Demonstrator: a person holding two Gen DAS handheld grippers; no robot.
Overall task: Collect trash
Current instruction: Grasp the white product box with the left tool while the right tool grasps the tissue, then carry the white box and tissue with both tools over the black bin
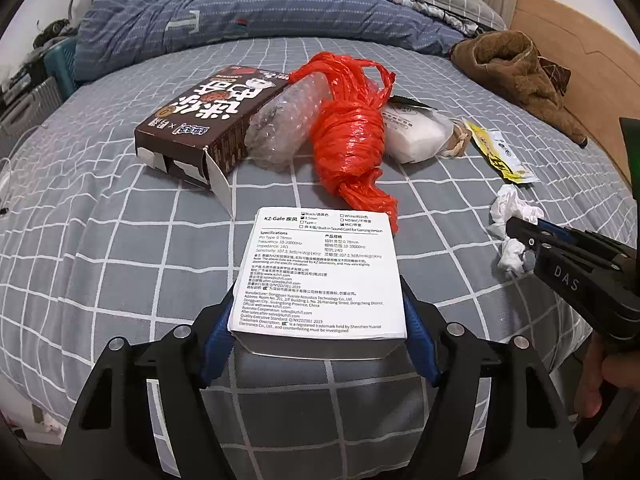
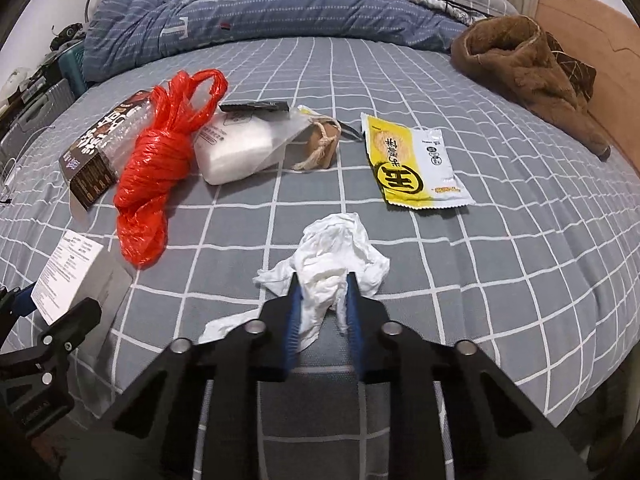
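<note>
My left gripper (image 1: 320, 312) is shut on a white earphone box (image 1: 320, 272) with printed specifications, held just above the bed; the box also shows in the right wrist view (image 2: 66, 270). My right gripper (image 2: 322, 280) is shut on a crumpled white tissue (image 2: 336, 256), which also shows in the left wrist view (image 1: 514, 216). On the bed lie a brown snack box (image 1: 204, 120), a bubble-wrap roll (image 1: 280, 120), a knotted red plastic bag (image 2: 156, 156), a white plastic packet (image 2: 240, 148), a small brown tied bundle (image 2: 322, 146) and a yellow-and-white wrapper (image 2: 412, 164).
The bed has a grey checked sheet (image 2: 500, 280). A blue quilt (image 2: 260, 12) is heaped at the far side and a brown fleece garment (image 2: 528, 72) lies at the far right by the wooden headboard (image 1: 580, 80). Clutter and a crate stand off the bed's left edge.
</note>
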